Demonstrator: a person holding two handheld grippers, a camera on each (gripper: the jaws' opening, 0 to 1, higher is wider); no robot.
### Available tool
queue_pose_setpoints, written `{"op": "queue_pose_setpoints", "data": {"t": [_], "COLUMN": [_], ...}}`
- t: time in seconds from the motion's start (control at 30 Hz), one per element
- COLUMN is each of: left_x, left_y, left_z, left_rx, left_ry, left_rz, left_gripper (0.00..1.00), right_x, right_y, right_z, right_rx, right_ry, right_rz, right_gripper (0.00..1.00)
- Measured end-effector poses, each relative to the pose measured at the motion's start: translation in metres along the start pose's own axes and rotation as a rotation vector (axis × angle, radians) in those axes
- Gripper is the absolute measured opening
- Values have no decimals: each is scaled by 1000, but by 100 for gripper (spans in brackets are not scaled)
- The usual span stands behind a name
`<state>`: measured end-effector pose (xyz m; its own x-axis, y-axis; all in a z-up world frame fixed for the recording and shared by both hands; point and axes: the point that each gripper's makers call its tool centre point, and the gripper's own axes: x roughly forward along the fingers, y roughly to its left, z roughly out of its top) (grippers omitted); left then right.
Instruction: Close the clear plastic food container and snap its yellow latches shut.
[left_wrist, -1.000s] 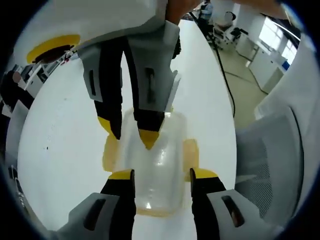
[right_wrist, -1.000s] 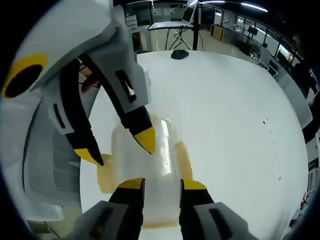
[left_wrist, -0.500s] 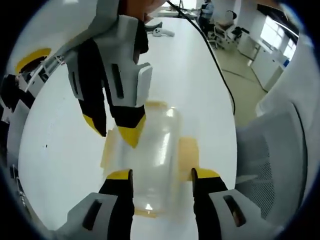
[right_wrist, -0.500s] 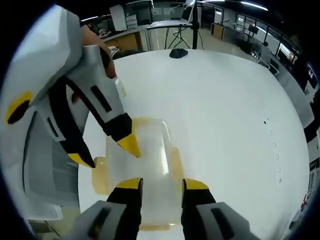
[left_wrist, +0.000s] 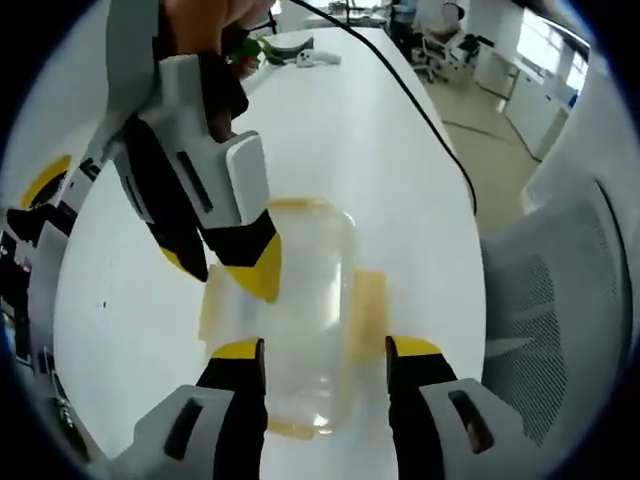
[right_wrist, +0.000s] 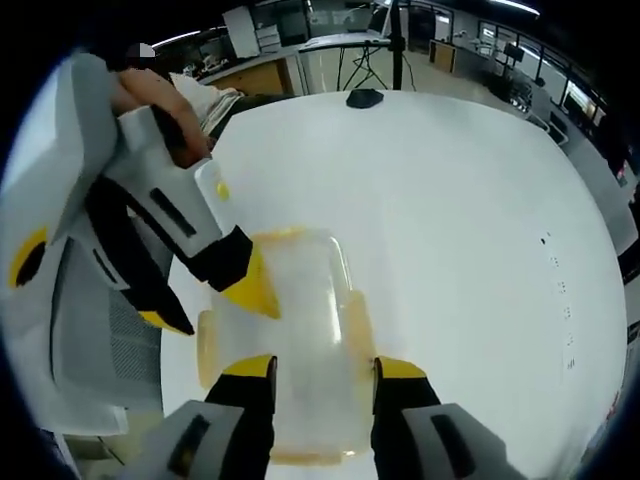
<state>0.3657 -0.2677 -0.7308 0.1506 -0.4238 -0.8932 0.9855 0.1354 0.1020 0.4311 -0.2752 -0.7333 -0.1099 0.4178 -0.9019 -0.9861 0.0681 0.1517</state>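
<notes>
My left gripper view looks steeply down from close above the white bench (left_wrist: 400, 160), facing along its length. My right gripper view looks down on the same spot from the opposite end. Both share the clear container (left_wrist: 300, 300) (right_wrist: 305, 330) and each other's hand-held gripper.

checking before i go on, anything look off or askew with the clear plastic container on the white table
Nothing looks damaged or spilled. The clear plastic food container sits flat on the white table, lid on. Its yellow side latches splay outward, seemingly not yet snapped. Both grippers, left and right, hover open above it.
</notes>
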Motion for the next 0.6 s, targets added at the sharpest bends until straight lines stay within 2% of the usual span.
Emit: {"op": "queue_pose_setpoints", "data": {"t": [0.3, 0.43, 0.6], "left_x": [4, 5, 7], "left_y": [0, 3, 6], "left_z": [0, -2, -2], "left_rx": [32, 80, 84], "left_ry": [-13, -3, 1], "left_rz": [74, 123, 152], "left_gripper": [46, 42, 40], "right_x": [3, 5, 6], "right_y": [1, 1, 1], "right_z": [2, 3, 4], "right_rx": [-11, -30, -48], "right_ry": [8, 21, 44], "right_rz": [49, 79, 106], "right_gripper": [37, 37, 37]}}
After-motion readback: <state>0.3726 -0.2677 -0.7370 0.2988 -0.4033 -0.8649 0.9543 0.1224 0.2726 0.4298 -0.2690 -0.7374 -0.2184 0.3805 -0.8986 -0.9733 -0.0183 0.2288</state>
